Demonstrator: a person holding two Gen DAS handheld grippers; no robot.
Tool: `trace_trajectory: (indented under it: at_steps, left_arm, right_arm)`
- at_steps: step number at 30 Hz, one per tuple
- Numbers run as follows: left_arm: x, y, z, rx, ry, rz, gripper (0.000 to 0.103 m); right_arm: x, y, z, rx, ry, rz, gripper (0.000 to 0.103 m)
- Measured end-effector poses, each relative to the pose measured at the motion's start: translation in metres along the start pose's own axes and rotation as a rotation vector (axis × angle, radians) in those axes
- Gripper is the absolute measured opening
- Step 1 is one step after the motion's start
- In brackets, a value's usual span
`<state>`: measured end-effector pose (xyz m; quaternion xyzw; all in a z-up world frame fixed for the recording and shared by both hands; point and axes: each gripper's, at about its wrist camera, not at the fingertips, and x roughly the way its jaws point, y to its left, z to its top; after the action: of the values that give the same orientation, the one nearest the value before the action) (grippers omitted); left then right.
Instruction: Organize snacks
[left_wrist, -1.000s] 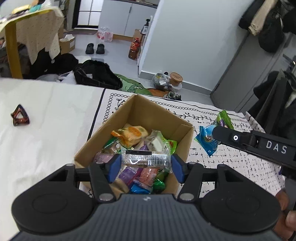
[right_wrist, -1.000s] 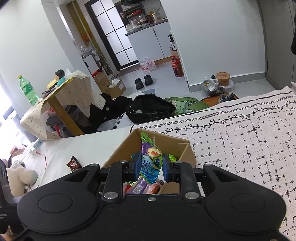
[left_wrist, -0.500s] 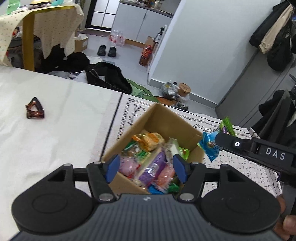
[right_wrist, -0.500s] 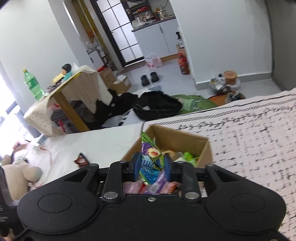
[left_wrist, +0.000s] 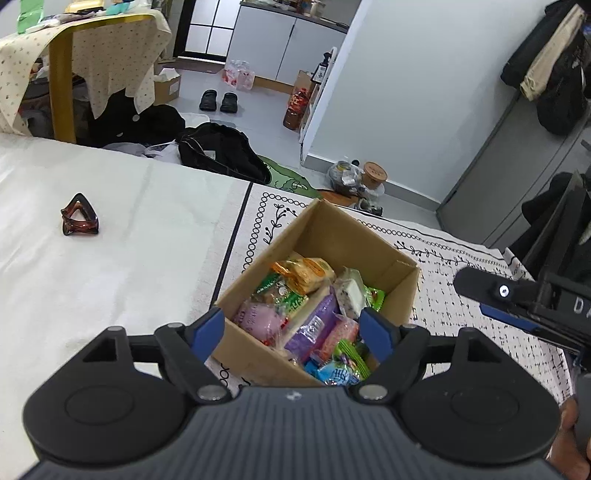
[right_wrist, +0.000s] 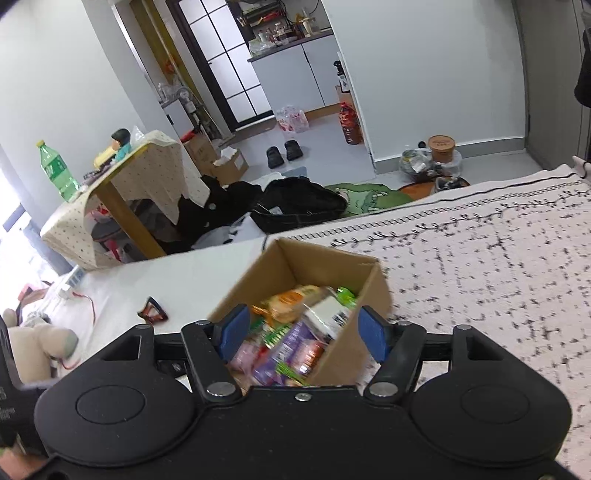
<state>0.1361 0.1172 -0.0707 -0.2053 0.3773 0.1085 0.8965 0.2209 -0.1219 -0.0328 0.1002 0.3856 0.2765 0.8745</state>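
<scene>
- Left gripper (left_wrist: 291, 330): jaws opening, blue pads wide apart, nothing between them. It hangs over the near corner of the cardboard box (left_wrist: 343, 236).
- Right gripper (right_wrist: 303, 334): jaws opening, pads well apart, nothing held. It also hangs over the box (right_wrist: 325, 258); in the left wrist view its finger (left_wrist: 495, 291) reaches in from the right edge, to the right of the box.
- Box: open-topped, standing on the patterned cloth (left_wrist: 443, 258) near that cloth's left border, with the plain white sheet (left_wrist: 129, 240) to its left.
- Contents: loose snack packets, among them a blue packet (left_wrist: 338, 374) and a green one (left_wrist: 351, 352) at the near corner, a purple packet (left_wrist: 314, 325) and a pink one (left_wrist: 258, 317) in the middle, an orange packet (left_wrist: 306, 271) toward the far side. The right wrist view is blurred here; individual packets cannot be read.
- Hair claw (left_wrist: 79, 216): brown, lying alone on the white sheet, well apart from the box, to the left.
- Beyond the far edge: black bag (left_wrist: 221, 151) on the floor, then a pair of black shoes (left_wrist: 218, 100).
- Far left: table draped in a dotted cloth (right_wrist: 147, 162), a green bottle (right_wrist: 55, 170) on it.
</scene>
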Motion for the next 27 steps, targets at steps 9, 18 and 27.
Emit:
trace_trajectory:
  at_steps: [9,18,27]
  left_arm:
    - [0.002,-0.017,-0.007,0.071,0.024,-0.006,0.085]
    - [-0.009,-0.045,-0.011,0.141,0.011,-0.034,0.097]
    - [-0.030,-0.072,-0.016,0.247,0.002,-0.063,0.103]
  right_arm:
    - [-0.027,-0.042,-0.014,0.013,0.026,-0.097,0.070]
    - [-0.065,-0.069,-0.021,-0.001,0.009,-0.140,0.081]
    - [-0.100,-0.082,-0.024,-0.008,-0.008,-0.145,0.103]
